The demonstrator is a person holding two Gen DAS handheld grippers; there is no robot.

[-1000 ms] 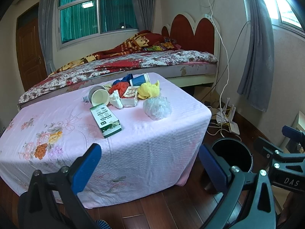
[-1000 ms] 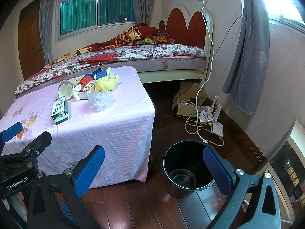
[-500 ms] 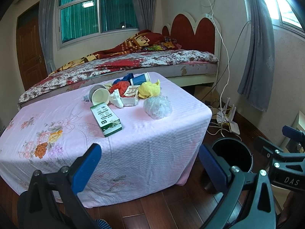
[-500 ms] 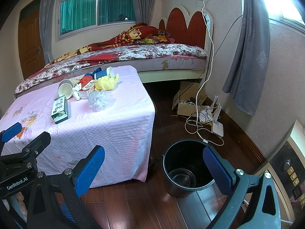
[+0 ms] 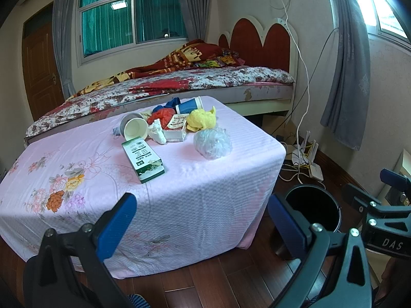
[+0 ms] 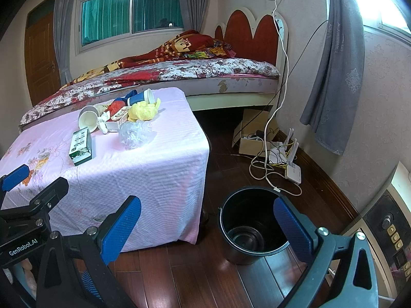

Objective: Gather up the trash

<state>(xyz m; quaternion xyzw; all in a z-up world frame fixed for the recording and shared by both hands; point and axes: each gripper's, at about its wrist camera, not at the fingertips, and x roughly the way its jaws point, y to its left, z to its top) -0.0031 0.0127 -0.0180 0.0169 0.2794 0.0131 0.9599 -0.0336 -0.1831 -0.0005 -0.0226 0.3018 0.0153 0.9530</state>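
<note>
Both tools spread wide and empty: left gripper (image 5: 201,224) held low before the near edge of the pink flowered tablecloth (image 5: 84,169), right gripper (image 6: 208,227) held over the dark wooden floor (image 6: 185,277), just above the black round plastic bucket (image 6: 253,227). Nothing between the blue pads (image 6: 120,228) of either one.

Trash gathered in one heap on the far part of the table: green and white cardboard box (image 5: 142,159) lying nearest, crumpled clear plastic bag (image 5: 212,143) to its right, white paper cup on its side (image 5: 135,131), white crumpled tissue (image 5: 158,133), flat white printed carton (image 5: 176,128), yellow crumpled cloth-like lump (image 5: 201,119), red plastic wrapper (image 5: 164,115), blue paper cup lying down (image 5: 188,106). Bucket on the floor beside the right corner of the table, well apart from the heap and seemingly empty; nothing collected yet, by the look of it.

Possible troubles from here:
- Pieces touching and overlapping, so likely to drag a neighbour along and drop it on the floor.
- Clear bag soft and slippery; probably to slide out of a shallow pinch.
- Cups on their sides, free to roll off the edge if nudged.
- Loose cloth easy to catch with a fingertip, pulling the whole heap.
- White cables (image 6: 265,154) and router (image 6: 292,172) on the floor near the bucket; a missed drop could land among them.
</note>
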